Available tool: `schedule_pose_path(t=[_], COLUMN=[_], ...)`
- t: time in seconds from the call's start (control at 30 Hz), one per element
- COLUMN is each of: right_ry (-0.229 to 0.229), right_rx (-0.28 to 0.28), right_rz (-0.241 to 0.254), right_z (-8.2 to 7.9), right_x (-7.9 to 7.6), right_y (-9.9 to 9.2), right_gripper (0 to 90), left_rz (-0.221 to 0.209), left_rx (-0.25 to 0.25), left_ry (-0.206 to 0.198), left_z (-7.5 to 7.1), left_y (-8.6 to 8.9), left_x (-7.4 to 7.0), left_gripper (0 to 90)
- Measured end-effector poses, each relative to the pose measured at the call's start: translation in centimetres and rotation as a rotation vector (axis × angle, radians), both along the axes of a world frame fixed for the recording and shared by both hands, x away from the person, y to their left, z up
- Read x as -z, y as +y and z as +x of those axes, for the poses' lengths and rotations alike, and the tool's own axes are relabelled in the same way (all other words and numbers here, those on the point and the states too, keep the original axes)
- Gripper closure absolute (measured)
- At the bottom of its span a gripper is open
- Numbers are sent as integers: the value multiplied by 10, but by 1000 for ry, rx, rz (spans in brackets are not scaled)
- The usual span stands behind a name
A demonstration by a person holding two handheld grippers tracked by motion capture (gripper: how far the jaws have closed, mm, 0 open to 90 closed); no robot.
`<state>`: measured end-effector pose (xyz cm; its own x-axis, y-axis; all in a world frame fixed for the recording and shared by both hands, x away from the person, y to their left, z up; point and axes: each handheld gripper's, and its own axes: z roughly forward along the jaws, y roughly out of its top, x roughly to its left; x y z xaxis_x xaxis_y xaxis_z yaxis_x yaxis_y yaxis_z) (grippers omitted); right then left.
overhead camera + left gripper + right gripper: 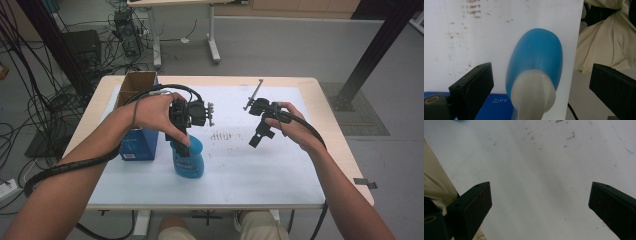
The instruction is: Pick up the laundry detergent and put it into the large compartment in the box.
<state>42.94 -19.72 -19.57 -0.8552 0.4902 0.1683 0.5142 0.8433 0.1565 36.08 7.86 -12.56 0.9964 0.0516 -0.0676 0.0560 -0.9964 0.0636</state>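
A blue spray bottle stands upright on the white mat, left of the middle. My left gripper hovers right over it, pointing down. In the left gripper view the bottle's blue body and pale neck lie between the wide-apart jaws, untouched, so my left gripper is open. My right gripper is held above the mat at the right, tilted down. In the right gripper view my right gripper is open over bare, speckled mat.
A blue box stands just left of the bottle, with an open cardboard box behind it. Small brown specks mark the mat's middle. The wooden table edge frames the mat. Cables and table legs crowd the floor beyond.
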Motion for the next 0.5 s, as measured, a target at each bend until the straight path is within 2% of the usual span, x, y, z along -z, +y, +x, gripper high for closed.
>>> schedule_pose_path(t=[0.5], right_ry=[3], right_rx=[0], right_rz=[-7], right_z=[1], right_x=[2], right_y=[3], right_gripper=[46], left_rz=[9], left_rx=[-9], left_ry=[2], left_z=[-2], left_y=[1], left_x=[24], left_gripper=[56])
